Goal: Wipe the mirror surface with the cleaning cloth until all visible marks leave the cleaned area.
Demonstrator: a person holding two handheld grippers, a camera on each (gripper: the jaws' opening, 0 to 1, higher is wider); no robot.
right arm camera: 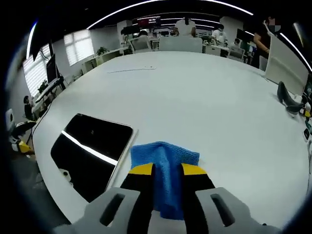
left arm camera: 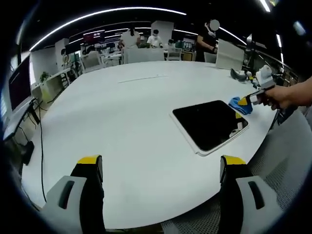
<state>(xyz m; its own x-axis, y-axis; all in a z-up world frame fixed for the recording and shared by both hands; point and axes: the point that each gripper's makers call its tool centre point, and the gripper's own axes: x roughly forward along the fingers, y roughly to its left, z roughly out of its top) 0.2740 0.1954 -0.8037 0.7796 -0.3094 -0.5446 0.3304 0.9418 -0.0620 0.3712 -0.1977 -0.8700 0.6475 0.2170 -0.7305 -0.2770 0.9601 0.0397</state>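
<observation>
Cloth (right arm camera: 165, 168) in right gripper (right arm camera: 168, 170) jaws (lower end hidden), mirror (right arm camera: 92, 153) beside

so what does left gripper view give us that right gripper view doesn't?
Left gripper view: its own hand-held gripper with jaws spread wide over bare table, and the person's hand bringing the other hand-held gripper in from the right.

Right gripper view: the right hand-held gripper up close, jaws pinched on the blue cloth, which sits just off the mirror's edge, and a bright light streak reflected in the glass.

Both: the dark mirror lying flat, the cloth, the white table, people at desks behind.
</observation>
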